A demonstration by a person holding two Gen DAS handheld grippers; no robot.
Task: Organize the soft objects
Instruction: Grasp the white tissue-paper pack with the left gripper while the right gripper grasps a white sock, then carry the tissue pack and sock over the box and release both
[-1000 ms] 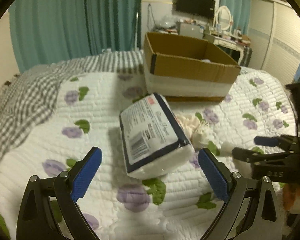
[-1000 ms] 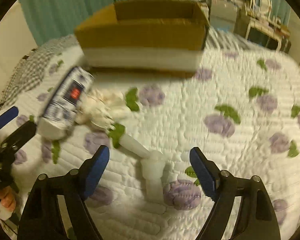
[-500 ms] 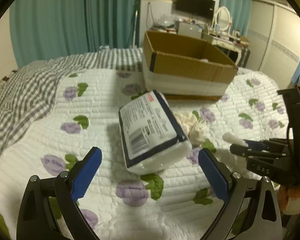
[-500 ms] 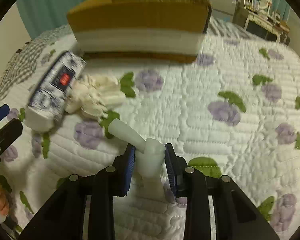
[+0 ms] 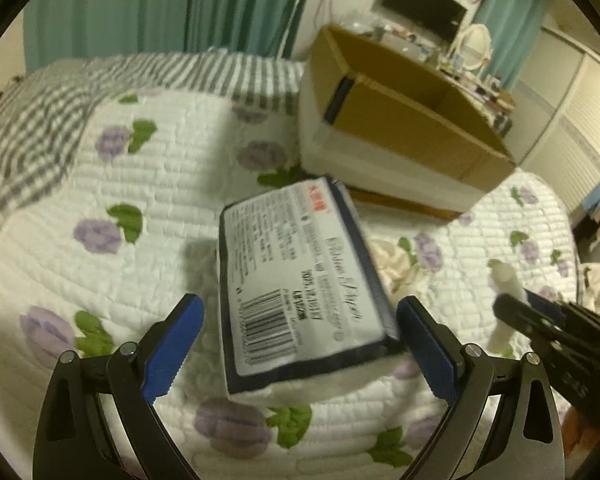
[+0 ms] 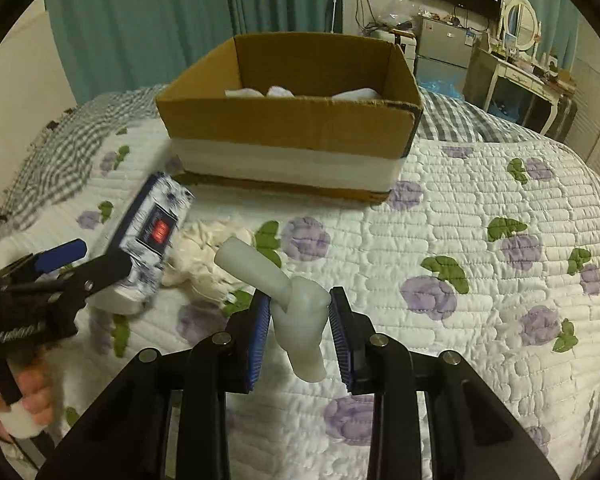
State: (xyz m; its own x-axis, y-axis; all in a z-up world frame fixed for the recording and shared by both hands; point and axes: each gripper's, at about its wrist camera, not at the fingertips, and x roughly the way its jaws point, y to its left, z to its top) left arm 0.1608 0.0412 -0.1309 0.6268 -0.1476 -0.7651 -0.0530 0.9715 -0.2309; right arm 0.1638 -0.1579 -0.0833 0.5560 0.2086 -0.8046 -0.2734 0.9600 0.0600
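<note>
On a floral quilt (image 6: 480,208), the right gripper (image 6: 300,334) pinches a white tube piece (image 6: 300,308); left gripper (image 5: 300,348), spread, should straddle the tissue pack (image 5: 300,280) squarely

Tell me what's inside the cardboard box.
Over the near wall of the cardboard box, tops of a few white soft items show. That wall hides the floor and anything lower.
</note>
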